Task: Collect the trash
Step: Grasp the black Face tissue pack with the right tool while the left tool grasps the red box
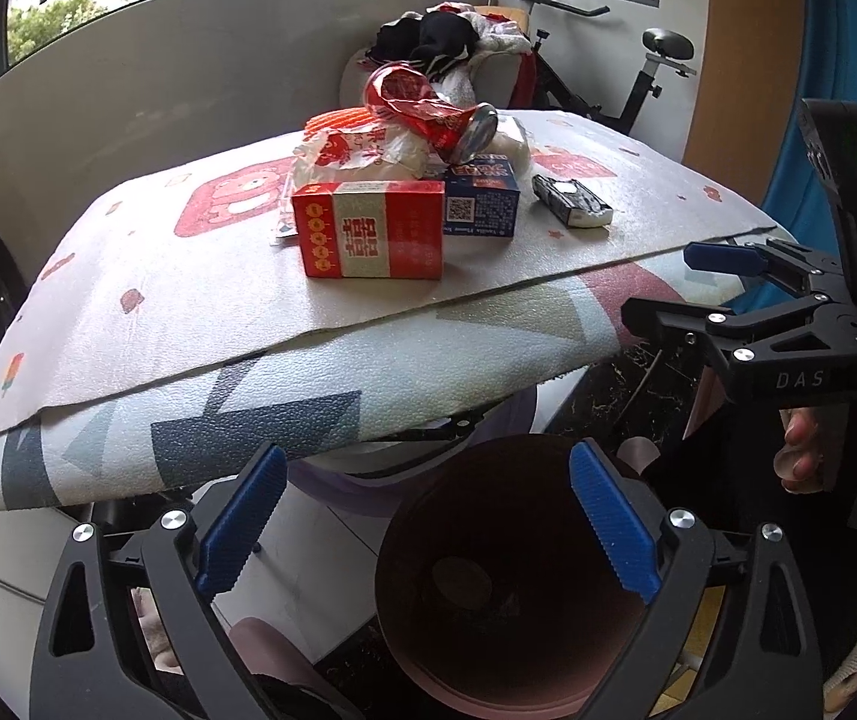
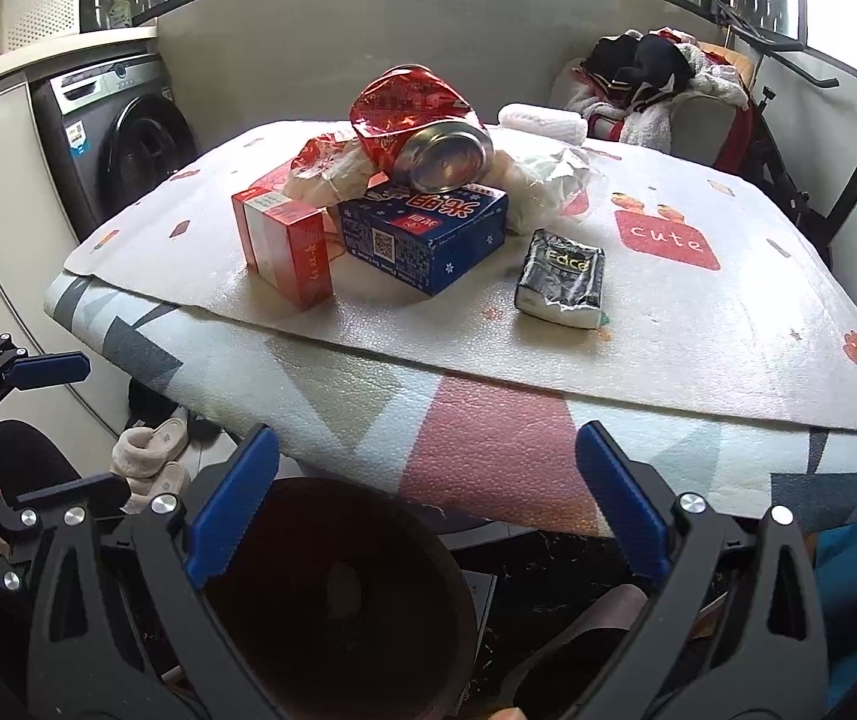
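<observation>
Trash lies piled on a foam-mat table [image 1: 158, 312] [image 2: 698, 324]: a crushed red can [image 1: 434, 108] [image 2: 422, 126], a red box [image 1: 371, 231] [image 2: 284, 246], a blue box [image 1: 482, 201] [image 2: 422, 234], crumpled white wrappers [image 1: 350, 150] [image 2: 542, 186] and a black tissue pack [image 1: 572, 201] [image 2: 560, 279]. A dark round bin [image 1: 512, 570] [image 2: 338, 600] stands below the table's near edge. My left gripper [image 1: 428, 522] is open and empty over the bin. My right gripper [image 2: 428, 501] is open and empty, also low before the table; it shows in the left wrist view [image 1: 674, 282].
A washing machine [image 2: 122, 138] stands at the left. A chair heaped with clothes [image 1: 452, 42] [image 2: 656, 84] and an exercise bike [image 1: 638, 78] [image 2: 836, 180] stand behind the table. Slippers [image 2: 152, 456] lie on the floor under the table.
</observation>
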A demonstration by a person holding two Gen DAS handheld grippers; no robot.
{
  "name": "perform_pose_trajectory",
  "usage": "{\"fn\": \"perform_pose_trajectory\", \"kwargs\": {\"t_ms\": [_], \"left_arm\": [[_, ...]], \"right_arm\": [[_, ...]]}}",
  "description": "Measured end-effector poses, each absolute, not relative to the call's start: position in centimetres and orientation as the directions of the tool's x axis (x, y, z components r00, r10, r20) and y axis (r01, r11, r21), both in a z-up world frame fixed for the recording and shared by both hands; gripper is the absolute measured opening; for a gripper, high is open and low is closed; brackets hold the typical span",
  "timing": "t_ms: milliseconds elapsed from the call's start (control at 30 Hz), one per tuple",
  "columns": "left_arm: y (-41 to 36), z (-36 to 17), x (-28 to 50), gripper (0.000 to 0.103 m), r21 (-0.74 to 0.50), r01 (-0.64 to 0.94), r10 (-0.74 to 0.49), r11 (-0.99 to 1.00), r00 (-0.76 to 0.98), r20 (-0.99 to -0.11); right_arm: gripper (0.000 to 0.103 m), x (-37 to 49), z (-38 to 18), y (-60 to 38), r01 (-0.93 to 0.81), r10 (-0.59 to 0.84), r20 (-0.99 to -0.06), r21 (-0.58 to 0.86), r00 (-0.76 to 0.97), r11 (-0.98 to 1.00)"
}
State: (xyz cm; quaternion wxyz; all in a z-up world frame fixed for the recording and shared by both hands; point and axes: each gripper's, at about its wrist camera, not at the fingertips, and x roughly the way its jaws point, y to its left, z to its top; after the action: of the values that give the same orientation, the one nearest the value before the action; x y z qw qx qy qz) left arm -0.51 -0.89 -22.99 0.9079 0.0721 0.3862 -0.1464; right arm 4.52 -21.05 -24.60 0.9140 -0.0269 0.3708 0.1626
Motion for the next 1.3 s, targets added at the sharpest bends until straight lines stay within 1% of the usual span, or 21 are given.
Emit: {"fn": "perform_pose_trajectory", "kwargs": {"t_ms": [167,267,333,433,533,667,733,833,900,933,967,1033,1233,1300], "left_arm": [[0.0,-22.4,-0.4,0.093,0.003,0.277,-0.195,0.961,0.686,-0.701],[0.3,-22.0,-0.4,0.097,0.008,0.256,-0.179,0.967,0.7,-0.692],[0.6,-21.5,-0.4,0.097,0.009,0.243,-0.174,0.97,0.719,-0.673],[1.0,-20.5,-0.2,0.097,0.019,0.232,-0.169,0.973,0.76,-0.627],[1.0,-19.6,0.4,0.097,0.084,0.22,-0.127,0.972,0.792,-0.597],[1.2,-18.3,1.5,0.097,0.112,0.216,-0.117,0.97,0.817,-0.565],[1.4,-17.8,2.3,0.097,0.106,0.208,-0.114,0.972,0.82,-0.561],[1.8,-17.3,3.6,0.097,0.064,0.209,-0.137,0.976,0.812,-0.567],[1.9,-17.1,4.2,0.097,0.05,0.209,-0.144,0.977,0.808,-0.572],[1.9,-17.1,4.6,0.097,0.051,0.211,-0.144,0.976,0.805,-0.575],[1.9,-17.2,5.0,0.097,0.05,0.215,-0.146,0.975,0.8,-0.582],[1.8,-17.5,5.6,0.097,0.037,0.229,-0.162,0.973,0.785,-0.598],[1.2,-18.6,7.4,0.097,0.004,0.242,-0.184,0.97,0.749,-0.637],[0.7,-19.2,7.9,0.097,0.016,0.253,-0.181,0.967,0.733,-0.655]], "right_arm": [[0.097,4.7,-24.4,-21.8,-0.279,0.266,-0.668,0.089,0.695,0.956],[0.097,5.0,-24.4,-22.3,-0.257,0.257,-0.67,0.101,0.697,0.961],[0.097,5.2,-24.3,-22.6,-0.251,0.261,-0.673,0.115,0.692,0.961],[0.097,5.7,-24.1,-23.1,-0.268,0.302,-0.681,0.159,0.667,0.95],[0.097,6.3,-23.6,-22.9,-0.266,0.261,-0.698,0.103,0.667,0.958],[0.097,8.0,-23.4,-23.5,-0.273,0.249,-0.723,0.087,0.644,0.958],[0.097,9.2,-23.3,-24.0,-0.256,0.216,-0.73,0.058,0.649,0.965],[0.097,10.8,-23.4,-24.8,-0.242,0.187,-0.731,0.03,0.657,0.97],[0.097,12.0,-23.5,-25.4,-0.242,0.203,-0.733,0.054,0.649,0.969],[0.095,12.6,-23.5,-25.6,-0.242,0.214,-0.733,0.069,0.646,0.968],[0.088,13.2,-23.6,-25.8,-0.239,0.221,-0.736,0.082,0.64,0.968],[0.081,14.5,-23.9,-25.9,-0.235,0.234,-0.746,0.106,0.623,0.966],[0.074,18.1,-25.5,-25.2,-0.202,0.247,-0.776,0.156,0.581,0.967],[0.074,19.1,-25.9,-25.1,-0.189,0.251,-0.782,0.172,0.571,0.967]]}}
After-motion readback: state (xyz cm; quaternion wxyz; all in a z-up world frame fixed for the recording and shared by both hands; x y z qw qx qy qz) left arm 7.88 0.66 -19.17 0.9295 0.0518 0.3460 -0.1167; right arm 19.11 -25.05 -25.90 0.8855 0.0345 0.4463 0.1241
